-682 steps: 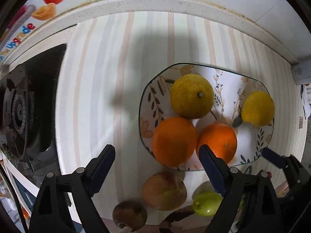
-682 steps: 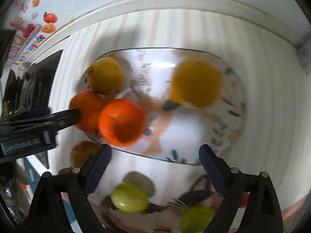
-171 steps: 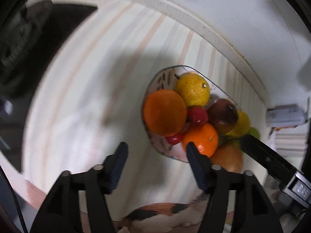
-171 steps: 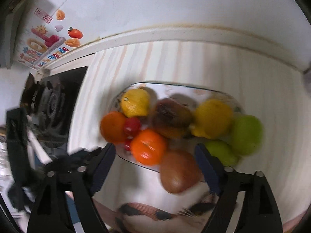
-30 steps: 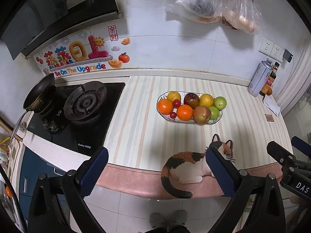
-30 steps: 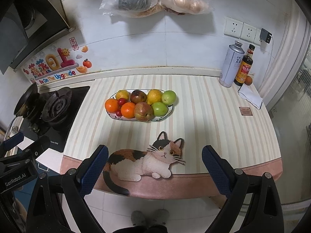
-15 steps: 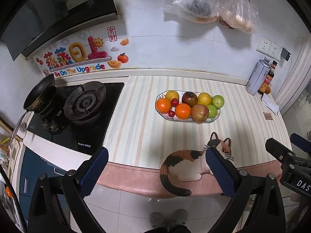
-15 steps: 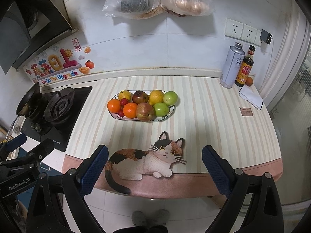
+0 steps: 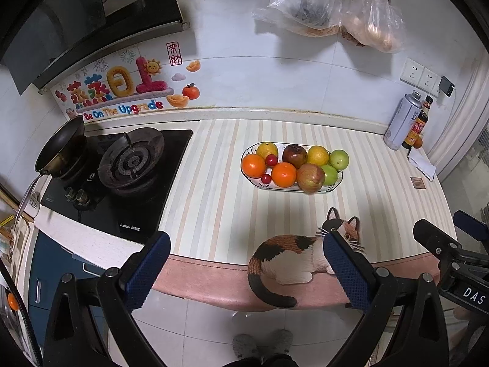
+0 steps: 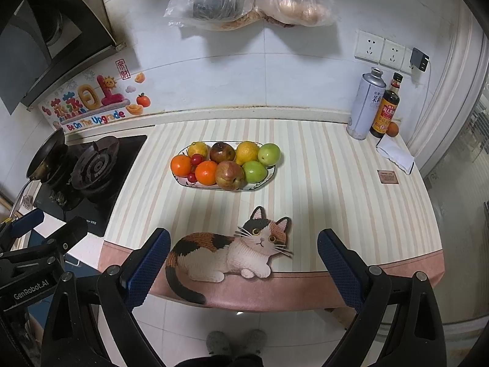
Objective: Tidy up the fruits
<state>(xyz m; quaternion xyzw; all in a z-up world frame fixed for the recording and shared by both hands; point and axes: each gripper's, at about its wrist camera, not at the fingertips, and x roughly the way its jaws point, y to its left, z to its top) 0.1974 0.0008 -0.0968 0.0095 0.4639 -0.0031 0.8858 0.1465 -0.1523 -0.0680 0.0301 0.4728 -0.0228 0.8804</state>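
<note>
All the fruits now sit piled together on the plate in the middle of the counter; a while ago some lay loose beside it. The job looks done. Both grippers have pulled far back, past the counter's pink front edge. The left gripper is wide open and holds nothing. The right gripper is wide open and empty too. There is lots of free room around the plate. The stove is well off to the left, and the bottles stand far right.
</note>
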